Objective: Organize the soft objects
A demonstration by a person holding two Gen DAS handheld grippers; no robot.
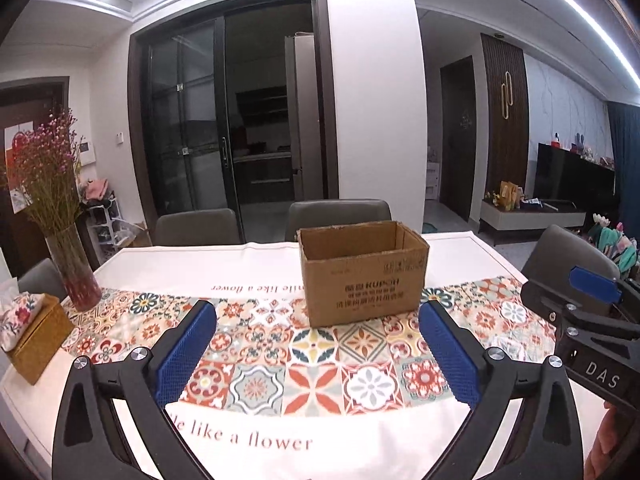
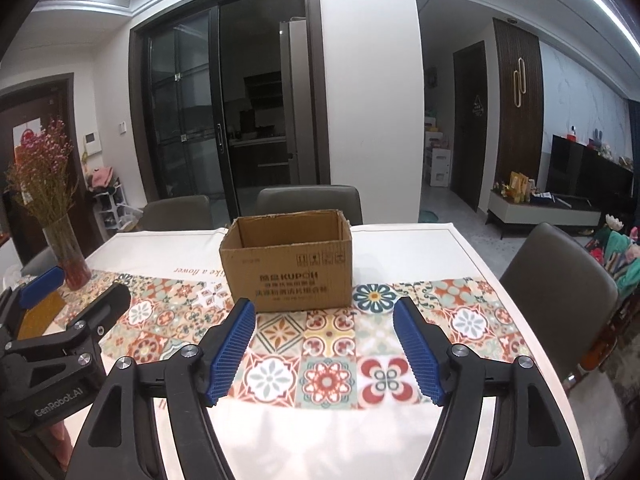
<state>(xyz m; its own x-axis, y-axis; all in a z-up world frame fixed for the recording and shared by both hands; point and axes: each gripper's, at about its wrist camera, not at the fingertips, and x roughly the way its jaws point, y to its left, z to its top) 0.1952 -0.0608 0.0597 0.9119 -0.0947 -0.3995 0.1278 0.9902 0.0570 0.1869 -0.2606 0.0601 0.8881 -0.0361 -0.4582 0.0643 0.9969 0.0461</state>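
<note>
Both the left gripper point(image 1: 316, 354) and right gripper point(image 2: 324, 350) had wide, empty jaws; the cardboard box point(image 2: 286, 260) stood ahead. Next probably: find a soft object.

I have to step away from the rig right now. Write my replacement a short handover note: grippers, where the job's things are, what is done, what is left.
Left gripper: jaws open, nothing between them, over the patterned tablecloth.
Right gripper: jaws open, also empty, beside the left one.
Cardboard box: upright, top open, on the table beyond both grippers; its inside cannot be seen from here.
Soft objects: none visible on the table in either view, so they may already be in the box.
Done: cannot confirm from these views.
Left: look into the box and check around the table for anything soft not yet put away.
</note>
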